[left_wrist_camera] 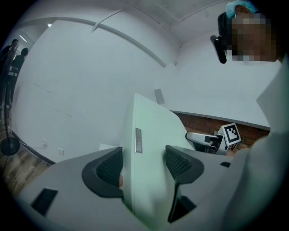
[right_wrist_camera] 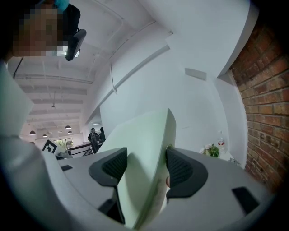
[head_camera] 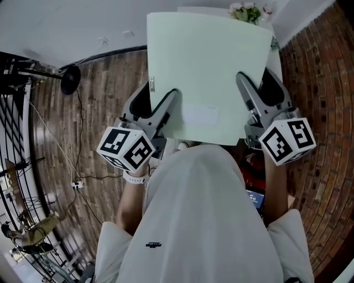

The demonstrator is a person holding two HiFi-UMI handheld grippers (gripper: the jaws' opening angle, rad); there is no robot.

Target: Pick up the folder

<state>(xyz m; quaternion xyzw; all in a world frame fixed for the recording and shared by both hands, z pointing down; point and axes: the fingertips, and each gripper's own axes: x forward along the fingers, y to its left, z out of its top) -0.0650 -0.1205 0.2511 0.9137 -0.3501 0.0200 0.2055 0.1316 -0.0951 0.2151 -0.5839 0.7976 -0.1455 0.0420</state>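
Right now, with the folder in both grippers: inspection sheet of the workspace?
Surface: white table, mostly hidden behind the folder.
Job's things: pale green folder, held up by its two side edges.
Clutter: flowers on the table.
Grippers: left gripper clamped on the folder's left edge; right gripper clamped on its right edge.
Cables: one cable lying on the floor at left.
Surroundings: wood floor, brick wall, black stand base.

Plank floor (head_camera: 99, 110) at nine o'clock, brick wall (head_camera: 323, 83) at three.
Flowers (head_camera: 246, 12) at one o'clock; round black stand base (head_camera: 71, 79) at ten.
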